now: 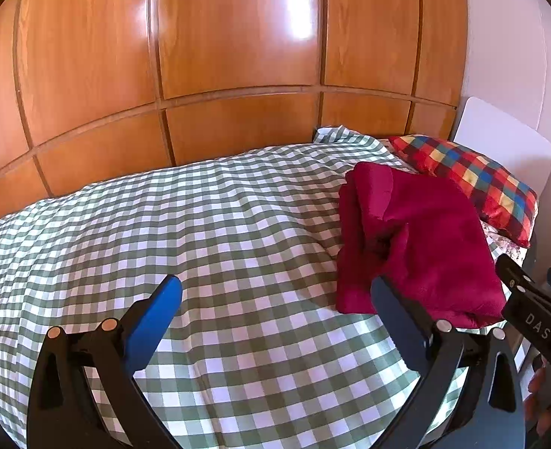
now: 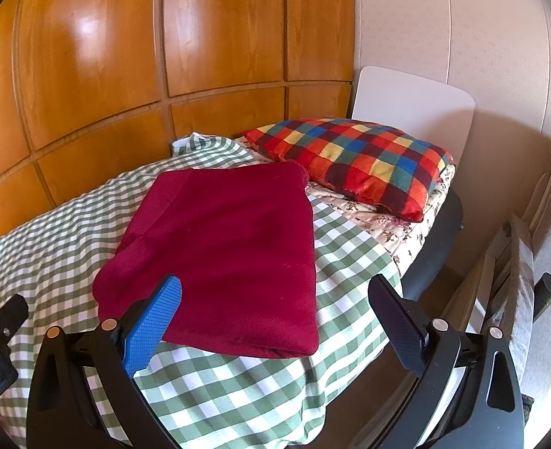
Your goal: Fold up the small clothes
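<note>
A dark red garment (image 2: 223, 254) lies folded into a rough rectangle on the green-and-white checked bedspread (image 2: 238, 393). In the left wrist view the red garment (image 1: 425, 239) lies to the right, with folded layers showing along its left edge. My left gripper (image 1: 275, 292) is open above bare bedspread (image 1: 200, 232), and its right finger (image 1: 398, 318) overlaps the garment's near corner. My right gripper (image 2: 275, 292) is open just in front of the garment's near edge, with nothing between its fingers. The right gripper's body (image 1: 537, 321) shows at the right edge of the left wrist view.
A multicoloured checked pillow (image 2: 354, 161) lies past the garment against a white headboard (image 2: 413, 101). Wooden wardrobe panels (image 1: 219, 56) run along the bed's far side. The bed's edge drops off at the right, where a chair (image 2: 522, 262) stands.
</note>
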Demonstrator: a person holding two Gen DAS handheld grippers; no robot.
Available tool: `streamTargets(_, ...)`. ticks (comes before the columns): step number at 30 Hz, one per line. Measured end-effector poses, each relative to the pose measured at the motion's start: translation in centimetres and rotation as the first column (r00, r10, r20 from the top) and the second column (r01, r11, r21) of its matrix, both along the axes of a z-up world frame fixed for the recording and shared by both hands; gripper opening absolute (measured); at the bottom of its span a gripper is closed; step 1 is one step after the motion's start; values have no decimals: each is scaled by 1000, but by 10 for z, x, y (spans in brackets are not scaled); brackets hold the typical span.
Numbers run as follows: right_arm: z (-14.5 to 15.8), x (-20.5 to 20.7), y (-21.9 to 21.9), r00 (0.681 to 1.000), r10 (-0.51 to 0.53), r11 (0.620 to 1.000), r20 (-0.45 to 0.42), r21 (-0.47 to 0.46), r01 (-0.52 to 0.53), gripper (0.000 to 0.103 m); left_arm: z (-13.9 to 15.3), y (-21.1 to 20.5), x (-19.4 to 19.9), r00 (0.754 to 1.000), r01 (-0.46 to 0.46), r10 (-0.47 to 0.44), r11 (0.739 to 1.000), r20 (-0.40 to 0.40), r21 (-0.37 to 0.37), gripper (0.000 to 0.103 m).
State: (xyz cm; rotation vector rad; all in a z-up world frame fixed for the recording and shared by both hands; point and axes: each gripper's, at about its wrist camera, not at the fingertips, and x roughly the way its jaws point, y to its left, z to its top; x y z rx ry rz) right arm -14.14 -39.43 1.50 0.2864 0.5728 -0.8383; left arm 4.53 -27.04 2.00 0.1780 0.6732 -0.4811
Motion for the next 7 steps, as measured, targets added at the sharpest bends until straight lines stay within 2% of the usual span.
streamTargets(7, 2, 2, 1, 1000, 8, 1000, 6, 0, -8, 99, -6, 6, 6, 999, -16, 16, 1000, -48, -5, 101)
